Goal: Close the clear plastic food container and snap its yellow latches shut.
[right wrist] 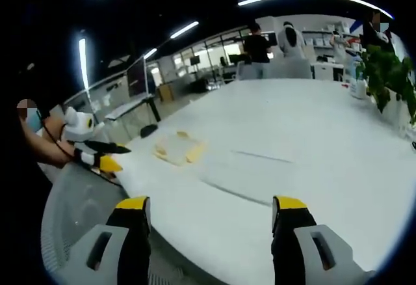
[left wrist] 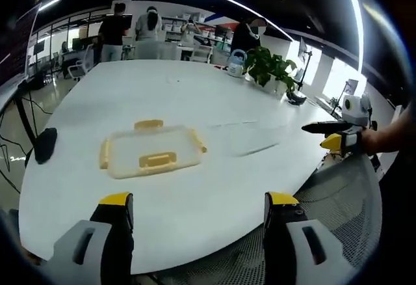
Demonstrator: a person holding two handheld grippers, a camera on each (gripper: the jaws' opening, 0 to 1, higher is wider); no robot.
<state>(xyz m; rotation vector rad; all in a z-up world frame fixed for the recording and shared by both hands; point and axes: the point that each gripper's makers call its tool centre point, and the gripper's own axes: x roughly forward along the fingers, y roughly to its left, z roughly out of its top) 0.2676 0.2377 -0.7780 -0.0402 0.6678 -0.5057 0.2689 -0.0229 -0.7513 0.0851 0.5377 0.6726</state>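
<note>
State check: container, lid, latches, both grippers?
Container: flat on the white table, nothing touching it.
Lid: appears seated on top.
Yellow latches: four visible, can't tell if snapped.
Left gripper: open, empty, short of the container.
Right gripper: open, empty, over the table edge.

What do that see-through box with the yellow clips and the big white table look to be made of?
The clear plastic food container looks like thin, slightly cloudy plastic: the table shows through it. Its yellow latches look like opaque moulded plastic. The large white table has a smooth, faintly glossy top, perhaps laminate; the ceiling lights leave a soft sheen on it.
</note>
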